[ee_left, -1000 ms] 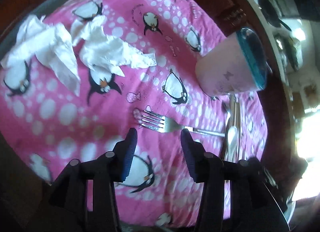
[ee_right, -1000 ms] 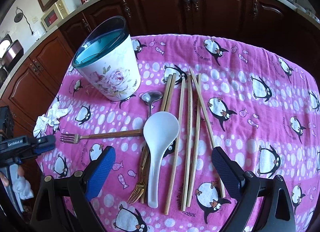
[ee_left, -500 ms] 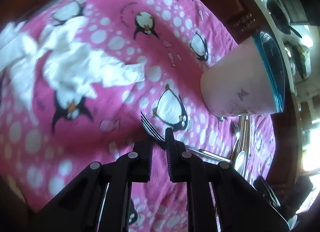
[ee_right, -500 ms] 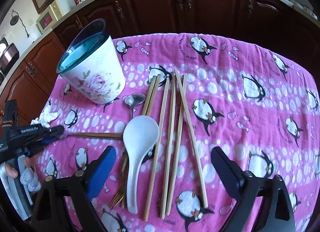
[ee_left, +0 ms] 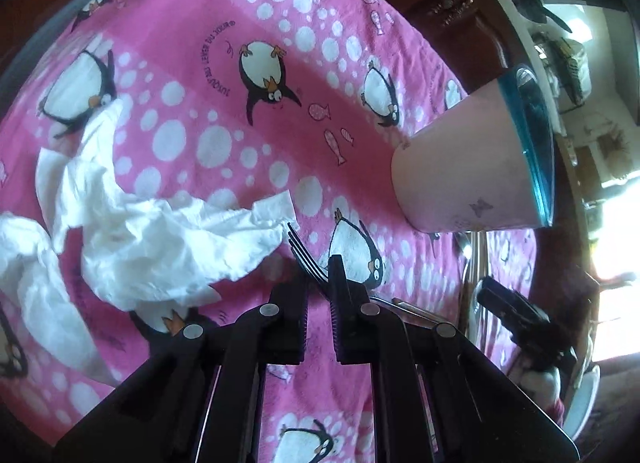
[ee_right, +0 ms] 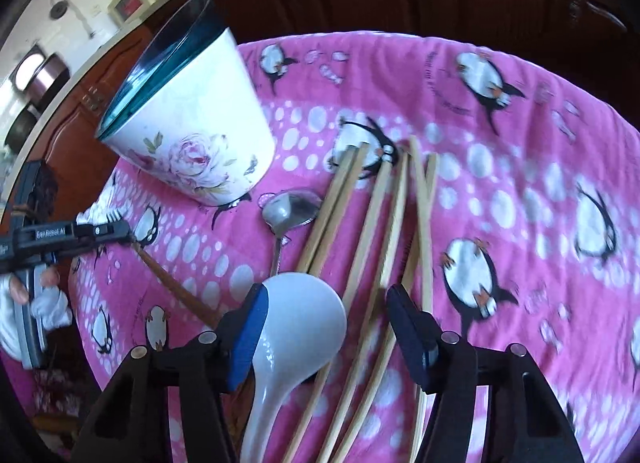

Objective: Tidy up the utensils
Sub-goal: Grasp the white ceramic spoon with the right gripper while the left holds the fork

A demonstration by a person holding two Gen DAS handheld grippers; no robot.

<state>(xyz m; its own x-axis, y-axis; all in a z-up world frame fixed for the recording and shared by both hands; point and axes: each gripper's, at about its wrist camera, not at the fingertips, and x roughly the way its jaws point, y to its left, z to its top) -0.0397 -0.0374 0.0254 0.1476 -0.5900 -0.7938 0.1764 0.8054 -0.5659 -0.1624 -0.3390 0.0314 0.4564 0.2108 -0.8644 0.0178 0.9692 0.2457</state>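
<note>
Tabletop under pink penguin-print cloth (ee_right: 500,167). White floral cup with teal rim (ee_right: 192,131) stands at its left. Bamboo chopsticks (ee_right: 384,223) lie beside a white ceramic soup spoon (ee_right: 296,327). Right claw (ee_right: 326,331) spread apart, straddling spoon bowl. Left claw (ee_left: 319,303) clamped on metal fork (ee_left: 306,253), tines near crumpled white tissue (ee_left: 160,239).

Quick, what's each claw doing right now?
Left gripper: shut on the fork.
Right gripper: open, holding nothing, around the white spoon.
</note>
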